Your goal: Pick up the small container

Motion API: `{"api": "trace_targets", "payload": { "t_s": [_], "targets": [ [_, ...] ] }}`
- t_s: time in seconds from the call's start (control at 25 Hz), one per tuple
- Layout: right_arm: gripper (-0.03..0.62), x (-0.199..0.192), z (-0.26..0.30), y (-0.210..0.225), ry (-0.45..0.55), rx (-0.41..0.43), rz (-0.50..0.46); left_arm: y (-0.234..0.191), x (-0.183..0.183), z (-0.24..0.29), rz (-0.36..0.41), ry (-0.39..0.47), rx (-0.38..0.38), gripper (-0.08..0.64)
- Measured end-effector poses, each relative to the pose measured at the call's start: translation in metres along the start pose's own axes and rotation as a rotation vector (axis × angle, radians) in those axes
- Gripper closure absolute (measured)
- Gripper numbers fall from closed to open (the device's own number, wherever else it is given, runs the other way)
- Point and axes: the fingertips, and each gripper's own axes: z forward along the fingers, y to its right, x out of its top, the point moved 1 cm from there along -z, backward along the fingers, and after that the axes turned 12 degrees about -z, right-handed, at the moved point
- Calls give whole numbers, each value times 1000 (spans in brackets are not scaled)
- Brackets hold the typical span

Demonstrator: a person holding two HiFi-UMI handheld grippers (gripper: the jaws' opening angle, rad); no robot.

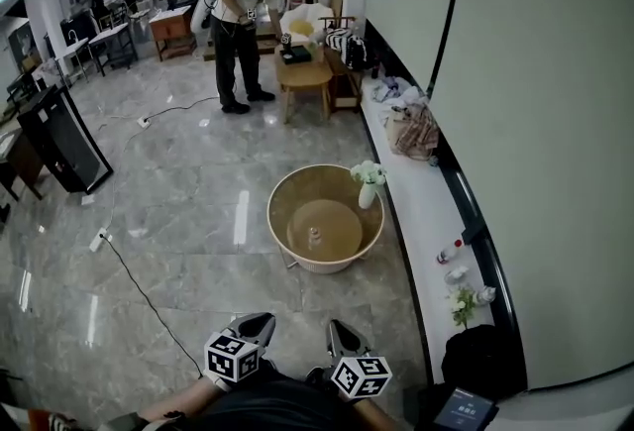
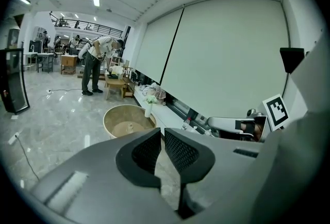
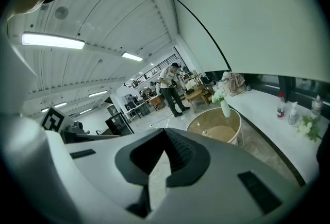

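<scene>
The left gripper [image 1: 260, 324] is clenched on nothing, its jaws pressed together. Ahead of both grippers and well apart from them, a round tub [image 1: 274, 219] sits on the floor, with the small container [image 1: 314, 237] upright at its middle. The right gripper [image 1: 340, 330], just beside the left, is likewise clenched and empty. Further right runs a white ledge [image 1: 428, 226], where a vase [image 1: 368, 194] stands by the tub.

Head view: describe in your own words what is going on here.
A person holds the left claw and the right claw low in the frame, both shut and empty. Ahead on the floor stands a big round tub with the small container at its middle, beside a white ledge bearing a flower vase. The container is not yet picked up. Another person stands far off by a wooden table.
</scene>
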Motion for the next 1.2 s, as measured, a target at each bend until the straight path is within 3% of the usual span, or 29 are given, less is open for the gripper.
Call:
{"api": "trace_targets", "payload": {
  "t_s": [0.48, 0.68, 1.0, 1.2],
  "targets": [
    [586, -20, 15, 25, -73, 7, 49, -9, -16, 24, -44, -57, 35, 543],
    [586, -4, 40, 40, -60, -41, 54, -22, 10, 45, -40, -51, 2, 544],
    [586, 34, 105, 43, -19, -111, 57, -75, 84, 77, -49, 10, -52, 543],
    [586, 38, 142, 32, -25, -145, 56, -108, 102, 93, -55, -23, -96, 543]
  ]
}}
